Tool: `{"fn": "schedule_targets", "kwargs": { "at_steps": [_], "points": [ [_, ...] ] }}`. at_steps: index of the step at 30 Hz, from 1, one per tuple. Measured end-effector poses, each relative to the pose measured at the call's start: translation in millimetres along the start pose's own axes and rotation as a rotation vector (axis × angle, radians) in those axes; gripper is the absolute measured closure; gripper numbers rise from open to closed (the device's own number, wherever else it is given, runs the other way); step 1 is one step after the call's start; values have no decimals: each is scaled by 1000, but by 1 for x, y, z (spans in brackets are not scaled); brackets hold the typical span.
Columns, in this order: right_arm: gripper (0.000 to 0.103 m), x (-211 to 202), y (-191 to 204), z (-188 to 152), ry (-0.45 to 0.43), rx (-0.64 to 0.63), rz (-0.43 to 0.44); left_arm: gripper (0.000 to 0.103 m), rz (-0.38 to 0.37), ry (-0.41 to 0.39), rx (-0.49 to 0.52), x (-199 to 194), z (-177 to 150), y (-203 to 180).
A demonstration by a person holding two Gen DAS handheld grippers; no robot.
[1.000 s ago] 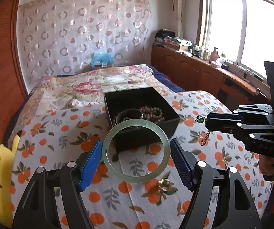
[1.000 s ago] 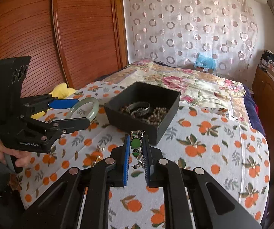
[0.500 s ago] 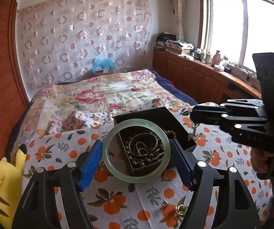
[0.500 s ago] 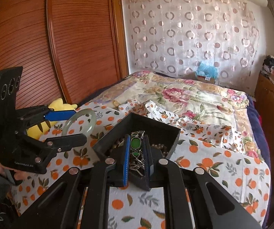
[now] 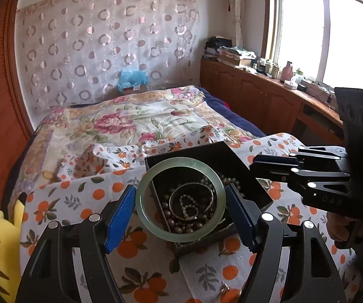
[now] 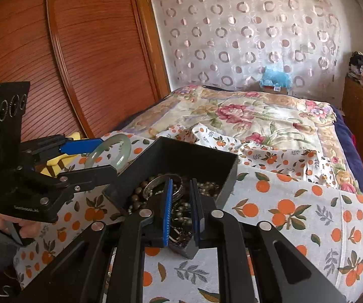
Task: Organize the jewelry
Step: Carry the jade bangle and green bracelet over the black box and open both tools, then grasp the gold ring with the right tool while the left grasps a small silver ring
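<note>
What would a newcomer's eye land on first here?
The pale green bangle, held across its width in the left gripper just above the black box. Next, the box itself on the orange-print cloth, heaped with beads. The right gripper hangs over it, jaws slightly apart and empty.

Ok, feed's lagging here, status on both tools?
Left tool shut on jade bangle, held over black jewelry box. Right tool open and empty over the box's beads. Nothing in the way.
</note>
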State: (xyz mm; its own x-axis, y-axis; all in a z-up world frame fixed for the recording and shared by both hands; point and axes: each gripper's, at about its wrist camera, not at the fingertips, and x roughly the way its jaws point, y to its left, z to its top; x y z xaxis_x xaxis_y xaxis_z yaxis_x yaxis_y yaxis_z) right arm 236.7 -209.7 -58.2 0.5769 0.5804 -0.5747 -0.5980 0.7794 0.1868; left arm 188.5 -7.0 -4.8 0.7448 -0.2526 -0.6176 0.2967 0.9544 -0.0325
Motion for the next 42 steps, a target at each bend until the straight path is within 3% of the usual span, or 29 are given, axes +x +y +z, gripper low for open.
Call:
{"fn": "schedule_targets", "kwargs": {
  "at_steps": [12,23,27,30,38,42],
  "points": [
    [84,-8,-9,5,-7,26,-64,34,12,40,51,44,20,-6],
    [84,-18,-14,5,-4,32,-89,34,-1,85,59,61,20,-9],
    [84,-19,-14,4,-2,28,-91,34,-6,85,50,59,17,-11],
    [84,-23,-14,0,-2,26,-96,22,-4,70,48,53,16,-12],
    [83,-40,-3,-13,-7,19,-107,16,-6,21,20,18,8,-12],
    [69,-49,5,-22,-6,16,-98,15,3,8,8,-4,-5,-10]
  ]
}}
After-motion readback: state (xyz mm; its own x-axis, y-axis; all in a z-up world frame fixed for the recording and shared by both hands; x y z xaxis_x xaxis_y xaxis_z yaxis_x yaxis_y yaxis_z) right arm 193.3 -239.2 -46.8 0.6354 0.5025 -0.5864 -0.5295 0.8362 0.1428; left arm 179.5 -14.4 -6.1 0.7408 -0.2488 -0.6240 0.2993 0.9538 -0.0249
